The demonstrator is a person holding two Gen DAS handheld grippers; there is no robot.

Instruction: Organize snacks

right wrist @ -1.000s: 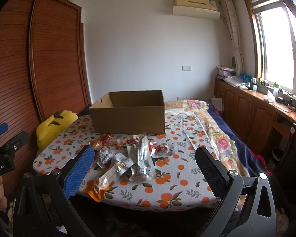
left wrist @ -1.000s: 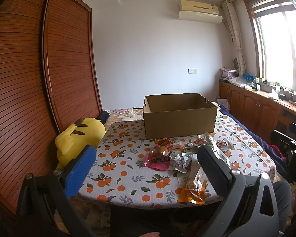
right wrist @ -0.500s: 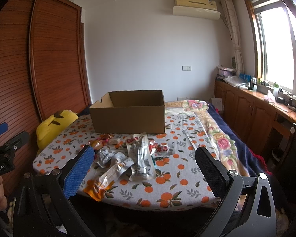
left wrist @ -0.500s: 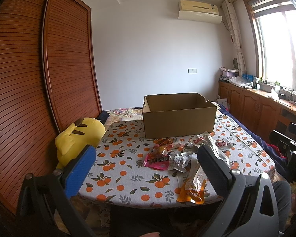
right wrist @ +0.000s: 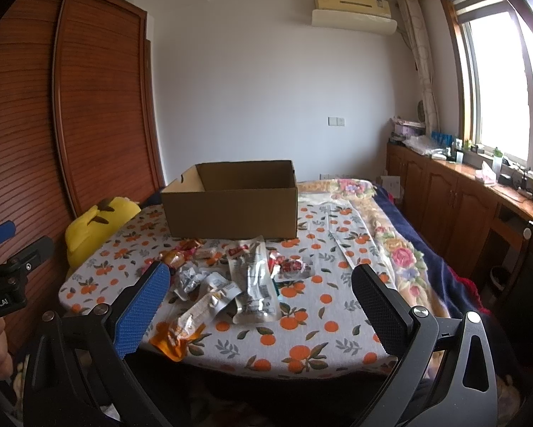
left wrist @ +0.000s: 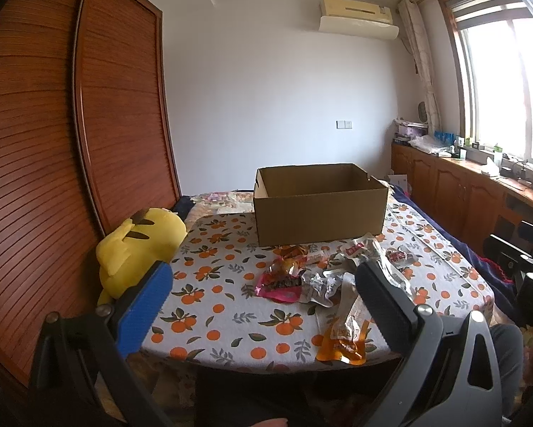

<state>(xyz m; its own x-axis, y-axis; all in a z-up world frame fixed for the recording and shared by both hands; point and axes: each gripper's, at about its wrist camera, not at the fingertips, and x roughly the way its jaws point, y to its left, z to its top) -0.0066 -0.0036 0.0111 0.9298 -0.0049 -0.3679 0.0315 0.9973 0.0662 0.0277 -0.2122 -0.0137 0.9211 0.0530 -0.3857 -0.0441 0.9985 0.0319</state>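
Note:
An open cardboard box [left wrist: 320,210] [right wrist: 231,201] stands at the back of the orange-print table [left wrist: 213,295] [right wrist: 323,306]. Several snack packets lie in front of it: a pink packet [left wrist: 279,286], a long silver pouch [right wrist: 254,281], an orange packet [left wrist: 343,341] [right wrist: 175,334] at the front edge, and a small red packet [right wrist: 291,267]. My left gripper [left wrist: 263,290] is open and empty, short of the table's near edge. My right gripper [right wrist: 261,293] is open and empty, also held back from the table.
A yellow plush toy [left wrist: 138,245] [right wrist: 95,222] leans at the table's left edge beside the wooden wardrobe [left wrist: 53,160]. A bed with a floral blanket [right wrist: 391,235] lies right of the table. Wooden cabinets [right wrist: 455,199] run under the window.

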